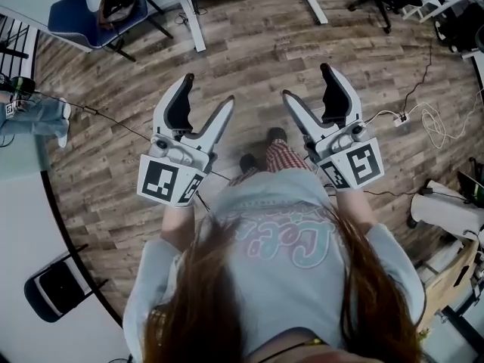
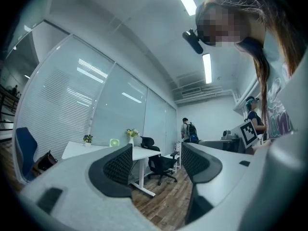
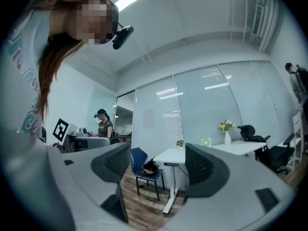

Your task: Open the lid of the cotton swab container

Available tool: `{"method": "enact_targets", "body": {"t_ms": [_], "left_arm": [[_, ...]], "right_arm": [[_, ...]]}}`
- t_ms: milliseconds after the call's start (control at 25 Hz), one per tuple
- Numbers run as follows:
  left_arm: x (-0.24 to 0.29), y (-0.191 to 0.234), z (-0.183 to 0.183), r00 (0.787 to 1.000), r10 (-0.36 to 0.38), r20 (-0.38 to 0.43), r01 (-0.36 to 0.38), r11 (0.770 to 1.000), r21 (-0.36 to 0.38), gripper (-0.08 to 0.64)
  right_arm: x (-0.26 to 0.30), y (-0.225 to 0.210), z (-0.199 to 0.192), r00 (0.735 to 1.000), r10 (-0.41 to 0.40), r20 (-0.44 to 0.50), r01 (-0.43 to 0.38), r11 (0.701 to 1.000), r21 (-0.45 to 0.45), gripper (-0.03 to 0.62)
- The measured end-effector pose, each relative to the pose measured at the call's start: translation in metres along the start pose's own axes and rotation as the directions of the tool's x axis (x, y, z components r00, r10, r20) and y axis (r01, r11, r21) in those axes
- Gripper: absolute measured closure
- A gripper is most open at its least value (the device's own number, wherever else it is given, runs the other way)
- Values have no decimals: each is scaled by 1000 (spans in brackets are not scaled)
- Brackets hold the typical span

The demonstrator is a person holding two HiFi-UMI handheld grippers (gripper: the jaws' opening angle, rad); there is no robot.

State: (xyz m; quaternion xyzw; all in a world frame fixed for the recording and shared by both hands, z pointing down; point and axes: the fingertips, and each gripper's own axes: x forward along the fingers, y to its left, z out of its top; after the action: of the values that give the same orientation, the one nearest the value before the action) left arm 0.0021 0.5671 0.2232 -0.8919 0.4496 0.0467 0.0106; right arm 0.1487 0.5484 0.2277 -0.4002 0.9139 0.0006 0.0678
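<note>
Both claws are up in front of my chest over the wooden floor (image 1: 249,44), neither on anything. The left claw (image 1: 208,89) is released, jaws spread wide; its own view (image 2: 155,160) shows only room between the pads: floor, a black office chair (image 2: 159,163) and a white desk (image 2: 91,149) with a flower vase (image 2: 131,134) along a glass wall. The right claw (image 1: 306,82) is released as well, jaws apart, with nothing between them (image 3: 153,165); past them are a blue chair (image 3: 143,163) with a dark bag (image 3: 150,168) on its seat, and a white desk (image 3: 174,154) just beside it. Each claw's marker cube faces up at me, left (image 1: 168,180) and right (image 1: 355,165). My shoes (image 1: 261,148) show on the floor between the two claws. I can't place the cotton swab container: no view shows it. In the head view the blue chair (image 1: 76,17) is at top left, well away from both claws, and a white cable (image 1: 427,119) lies coiled on the floor at right. Far off, a person with a backpack (image 2: 187,129) stands in the left gripper view.
</note>
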Motion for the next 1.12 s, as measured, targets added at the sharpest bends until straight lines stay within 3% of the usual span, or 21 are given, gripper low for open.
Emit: {"method": "enact_targets", "body": {"t_ms": [400, 1120], "left_arm": [[29, 13, -2, 1000, -2, 8, 2, 1000, 12, 271], [160, 87, 5, 998, 39, 40, -40, 999, 35, 272]], "right_arm": [[19, -28, -1, 1000, -10, 22, 10, 1000, 2, 253], [126, -144, 12, 999, 31, 45, -30, 999, -24, 253]]}}
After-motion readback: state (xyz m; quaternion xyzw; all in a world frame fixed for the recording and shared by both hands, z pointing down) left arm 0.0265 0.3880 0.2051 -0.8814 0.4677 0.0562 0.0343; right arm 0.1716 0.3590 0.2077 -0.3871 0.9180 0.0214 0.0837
